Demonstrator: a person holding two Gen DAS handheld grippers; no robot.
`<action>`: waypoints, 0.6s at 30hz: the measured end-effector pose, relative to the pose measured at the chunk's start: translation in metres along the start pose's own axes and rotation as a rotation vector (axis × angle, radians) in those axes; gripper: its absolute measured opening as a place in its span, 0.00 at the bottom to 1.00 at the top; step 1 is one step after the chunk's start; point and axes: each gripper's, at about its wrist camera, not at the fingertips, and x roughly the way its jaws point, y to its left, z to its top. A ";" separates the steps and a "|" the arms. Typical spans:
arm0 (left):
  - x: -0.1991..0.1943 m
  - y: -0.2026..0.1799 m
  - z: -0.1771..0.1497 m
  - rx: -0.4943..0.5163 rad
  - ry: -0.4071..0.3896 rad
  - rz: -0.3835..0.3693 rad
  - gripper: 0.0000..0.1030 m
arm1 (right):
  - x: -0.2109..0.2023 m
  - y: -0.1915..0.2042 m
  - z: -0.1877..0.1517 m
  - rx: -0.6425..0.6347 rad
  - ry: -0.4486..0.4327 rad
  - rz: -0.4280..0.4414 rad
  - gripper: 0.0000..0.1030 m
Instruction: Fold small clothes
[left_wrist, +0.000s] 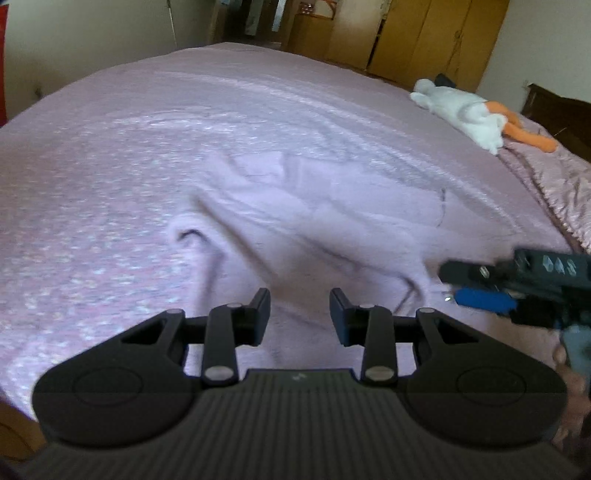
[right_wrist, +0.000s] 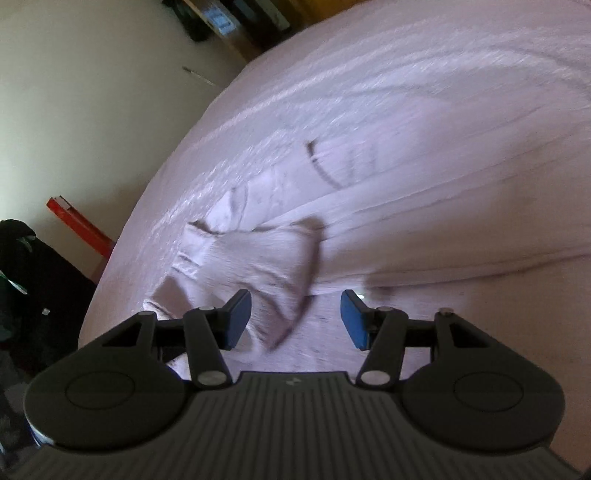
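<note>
Garment (left_wrist: 306, 218) lay rumpled on the bed (left_wrist: 110, 177), pale lilac against a pinkish-lilac cover, so its edges were hard to pick out. Dark trim showed along some hems. Both views were smeared by motion blur.

Left tongs (left_wrist: 300, 314) hovered over the near edge of the garment, jaws apart, nothing between them. Cloth lay just beyond the fingertips; whether they touched it, I could not tell.

Right tongs (right_wrist: 295, 317) were also apart, blue pads (right_wrist: 352, 319) showing on the inner faces, and empty. Seen from the left wrist view, the right tongs (left_wrist: 480, 291) came in from the right side, low over the bed, close by the garment's right edge. From the right wrist view a folded or bunched flap (right_wrist: 266, 266) of the garment sat just ahead of the jaws, with a curved dark-trimmed opening (right_wrist: 325, 166) farther off.

Soft toy (left_wrist: 469, 110), white with orange parts, lay at the far right of the bed, well apart from the garment. Wooden wardrobe (left_wrist: 424, 33) stood beyond the bed. Red object (right_wrist: 79, 225) leaned by the wall near the bed's edge
</note>
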 end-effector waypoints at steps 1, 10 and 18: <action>-0.002 0.004 -0.001 -0.004 -0.003 0.004 0.36 | 0.009 0.004 0.001 0.009 0.017 0.001 0.60; 0.005 0.026 0.001 -0.047 0.013 -0.006 0.36 | 0.054 0.019 0.013 0.010 0.148 0.004 0.27; 0.027 0.018 0.008 -0.011 0.009 -0.015 0.36 | 0.000 0.056 0.054 -0.276 -0.045 -0.020 0.21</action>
